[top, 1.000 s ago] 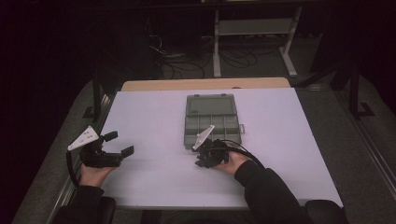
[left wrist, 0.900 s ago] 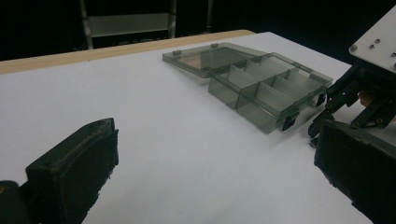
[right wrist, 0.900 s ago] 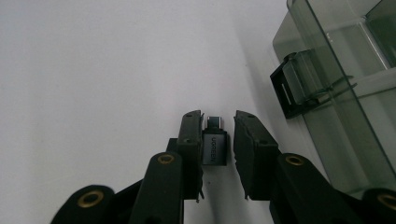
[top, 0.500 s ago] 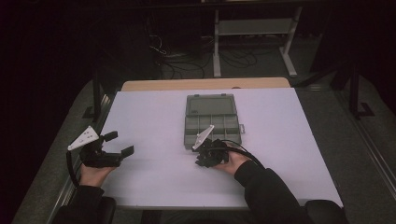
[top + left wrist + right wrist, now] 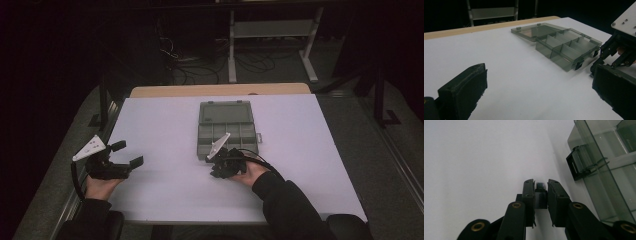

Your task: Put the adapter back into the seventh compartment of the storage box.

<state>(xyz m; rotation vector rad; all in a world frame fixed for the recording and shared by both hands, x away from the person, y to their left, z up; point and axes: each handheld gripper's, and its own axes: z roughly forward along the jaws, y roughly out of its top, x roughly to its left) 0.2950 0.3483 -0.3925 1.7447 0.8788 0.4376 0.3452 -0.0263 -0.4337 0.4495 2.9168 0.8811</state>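
Two handheld grippers at a white surface with an open compartment box.

High view: the box (image 5: 227,129) lies mid-surface toward the far edge, lid flat behind it; bare room spreads left and right. The left gripper (image 5: 125,155) sits near the left edge, jaws spread apart. The right gripper (image 5: 218,169) lies just beside the box's near edge.
Left gripper view: wide-apart jaws frame the box (image 5: 564,47) and the other gripper (image 5: 616,50).
Right gripper view: the right gripper (image 5: 541,187) has its jaws clenched on a small dark piece (image 5: 540,186), beside a box latch (image 5: 580,162).
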